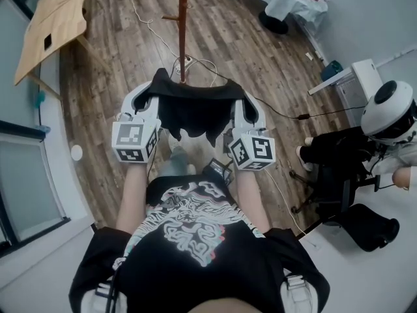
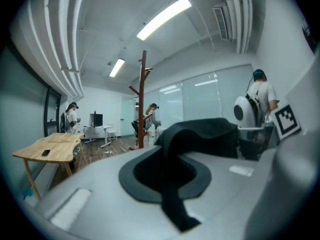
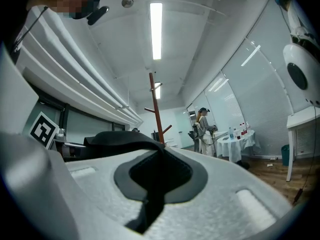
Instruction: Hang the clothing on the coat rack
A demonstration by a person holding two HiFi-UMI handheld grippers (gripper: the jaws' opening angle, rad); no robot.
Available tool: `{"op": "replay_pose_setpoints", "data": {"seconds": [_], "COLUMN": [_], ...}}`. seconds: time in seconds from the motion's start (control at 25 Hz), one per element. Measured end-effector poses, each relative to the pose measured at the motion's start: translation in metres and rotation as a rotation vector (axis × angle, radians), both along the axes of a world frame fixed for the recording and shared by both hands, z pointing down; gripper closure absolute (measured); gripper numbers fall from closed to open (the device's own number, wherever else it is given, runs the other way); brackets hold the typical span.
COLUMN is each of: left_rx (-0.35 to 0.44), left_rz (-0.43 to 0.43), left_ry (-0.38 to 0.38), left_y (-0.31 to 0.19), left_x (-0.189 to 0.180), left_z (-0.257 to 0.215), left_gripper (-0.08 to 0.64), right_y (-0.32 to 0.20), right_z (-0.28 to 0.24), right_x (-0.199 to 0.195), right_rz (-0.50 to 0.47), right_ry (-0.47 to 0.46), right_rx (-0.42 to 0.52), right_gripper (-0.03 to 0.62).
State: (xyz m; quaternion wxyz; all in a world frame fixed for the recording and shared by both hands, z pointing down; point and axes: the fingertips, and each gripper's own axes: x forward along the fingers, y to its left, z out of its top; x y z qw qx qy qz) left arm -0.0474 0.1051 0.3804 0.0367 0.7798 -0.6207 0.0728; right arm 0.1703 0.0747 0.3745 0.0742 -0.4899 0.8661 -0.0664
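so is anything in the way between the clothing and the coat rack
Nothing visible. The black clothing is clamped in the left hand-held gripper and right hand-held gripper; the coat rack stands just ahead, with only cables on the floor by its base.

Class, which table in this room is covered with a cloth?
The table right of the rack, draped in white; the wooden table shows plain wood.

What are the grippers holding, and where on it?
A black garment, stretched between them: the left gripper pinches one upper corner, the right gripper the other.
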Motion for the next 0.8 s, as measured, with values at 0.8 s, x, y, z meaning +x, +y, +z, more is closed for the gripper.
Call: {"op": "replay_pose_setpoints", "data": {"seconds": [0.8], "left_rx": [-0.015], "left_rz": [-0.024], "left_ry": [0.004], "left_y": [-0.134], "left_x": [-0.034], "left_z": [0.018], "left_gripper": [0.558], "right_y": [-0.132], "right_z": [0.015], "right_x": [-0.024], "right_rz": [0.000], "right_ry": [0.029], "right_rx": [-0.016], "right_gripper": [0.580]}}
